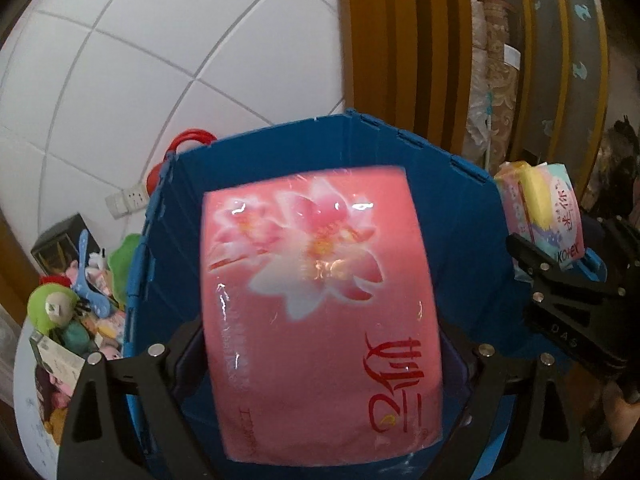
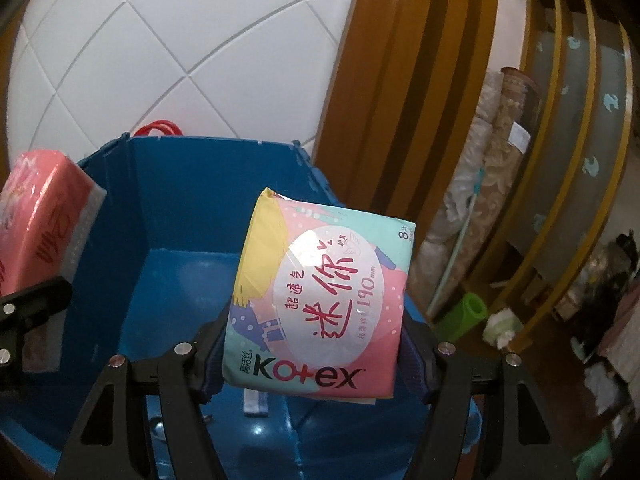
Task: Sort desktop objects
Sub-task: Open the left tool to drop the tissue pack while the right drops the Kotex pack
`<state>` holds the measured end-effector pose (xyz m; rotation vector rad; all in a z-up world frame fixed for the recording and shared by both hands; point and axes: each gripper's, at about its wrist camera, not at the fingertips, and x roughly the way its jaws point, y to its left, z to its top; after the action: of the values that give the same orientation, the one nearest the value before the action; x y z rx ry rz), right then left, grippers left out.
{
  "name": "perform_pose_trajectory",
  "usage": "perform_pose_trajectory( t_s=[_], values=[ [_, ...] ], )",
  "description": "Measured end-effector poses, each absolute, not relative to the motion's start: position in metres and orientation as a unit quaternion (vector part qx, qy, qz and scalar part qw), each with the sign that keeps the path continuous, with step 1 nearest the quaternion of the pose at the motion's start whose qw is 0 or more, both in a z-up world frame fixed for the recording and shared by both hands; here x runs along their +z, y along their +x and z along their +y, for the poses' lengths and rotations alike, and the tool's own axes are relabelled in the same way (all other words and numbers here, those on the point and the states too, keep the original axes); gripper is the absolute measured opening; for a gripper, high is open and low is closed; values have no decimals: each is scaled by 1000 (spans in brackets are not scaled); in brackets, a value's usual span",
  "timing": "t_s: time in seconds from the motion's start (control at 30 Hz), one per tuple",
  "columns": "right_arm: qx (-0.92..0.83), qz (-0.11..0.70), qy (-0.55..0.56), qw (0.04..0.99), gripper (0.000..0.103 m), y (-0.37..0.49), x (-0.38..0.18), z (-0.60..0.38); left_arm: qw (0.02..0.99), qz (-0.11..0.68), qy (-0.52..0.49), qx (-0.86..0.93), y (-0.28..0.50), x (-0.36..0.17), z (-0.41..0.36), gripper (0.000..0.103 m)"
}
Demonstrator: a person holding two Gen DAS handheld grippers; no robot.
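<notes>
My left gripper is shut on a pink tissue pack printed with a flower, held over the open blue crate. My right gripper is shut on a pastel Kotex pad pack, hanging above the same blue crate. The crate's floor shows bare blue in the right wrist view. The Kotex pack and right gripper also appear at the right edge of the left wrist view. The pink pack shows at the left edge of the right wrist view.
Left of the crate lie plush toys, a blue spoon, a small box and a red-handled object. A white tiled wall stands behind. A wooden door frame, rolled fabrics and a green roll are to the right.
</notes>
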<state>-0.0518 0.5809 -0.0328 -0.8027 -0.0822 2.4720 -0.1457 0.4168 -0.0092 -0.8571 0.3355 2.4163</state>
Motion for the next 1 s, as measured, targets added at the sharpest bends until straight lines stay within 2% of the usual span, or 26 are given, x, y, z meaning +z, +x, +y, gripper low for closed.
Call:
perform_pose_trajectory(
  t_s=[0.13, 0.23, 0.3, 0.43, 0.5, 0.8, 1.0],
  values=[
    [916, -33, -299, 265, 70, -52, -34, 581, 267, 125, -314, 902, -144, -9, 413, 99],
    [917, -36, -297, 265, 74, -51, -34, 577, 266, 127, -313, 903, -141, -9, 413, 100],
    [918, -33, -295, 263, 89, -49, -34, 575, 266, 127, -311, 904, -139, -8, 410, 100],
    [919, -30, -294, 259, 95, -42, -32, 570, 267, 119, -299, 908, -133, -2, 397, 100],
    [920, -25, -292, 258, 102, -38, -31, 566, 265, 112, -289, 913, -129, 4, 387, 100],
    [931, 4, -283, 230, 103, -23, -16, 532, 253, 88, -264, 927, -117, 21, 336, 100],
    [943, -6, -273, 193, 103, -37, -4, 495, 216, 70, -248, 942, -119, 28, 293, 100]
  ],
)
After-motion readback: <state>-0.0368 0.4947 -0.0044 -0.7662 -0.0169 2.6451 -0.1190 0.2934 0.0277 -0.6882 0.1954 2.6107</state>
